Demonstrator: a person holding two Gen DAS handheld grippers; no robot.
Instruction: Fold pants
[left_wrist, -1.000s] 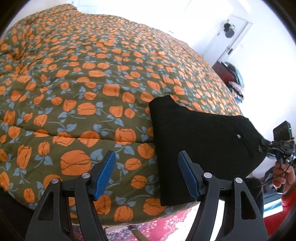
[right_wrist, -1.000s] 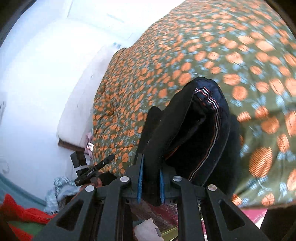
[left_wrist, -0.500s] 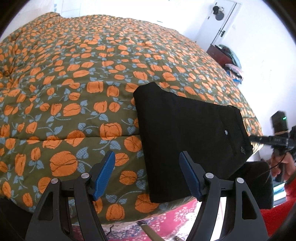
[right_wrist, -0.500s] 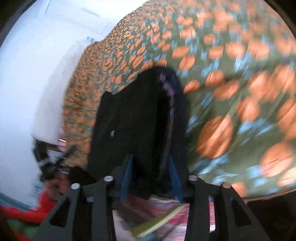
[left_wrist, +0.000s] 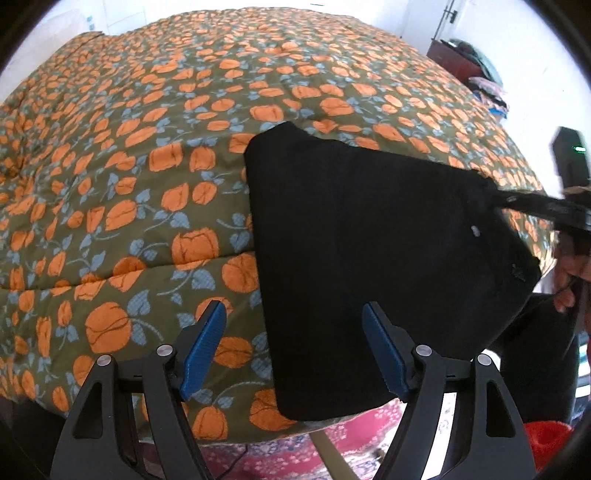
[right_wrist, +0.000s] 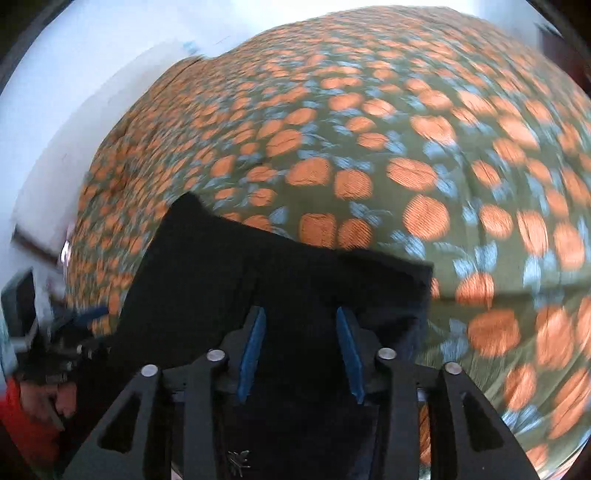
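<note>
Folded black pants (left_wrist: 362, 258) lie on the bed (left_wrist: 155, 155), right claw (right_wrist: 301, 350) part-open, released, directly over them; left claw (left_wrist: 293, 347) wide, empty, straddles their near edge.

The pants (left_wrist: 369, 258) are plain black, with one small pale speck near their right side. They lie on a bedspread (left_wrist: 147, 155) of olive green, printed all over with orange blossoms on grey-blue leaves and thin stems. The left gripper (left_wrist: 293, 343) has a black frame with bright blue pads on its fingers (left_wrist: 205, 343) and silver rivets; the right gripper (right_wrist: 301, 350) has the same colours. The rug (left_wrist: 295, 454) below the bed's edge is crimson with a small pale floral print. The walls are white.
</note>
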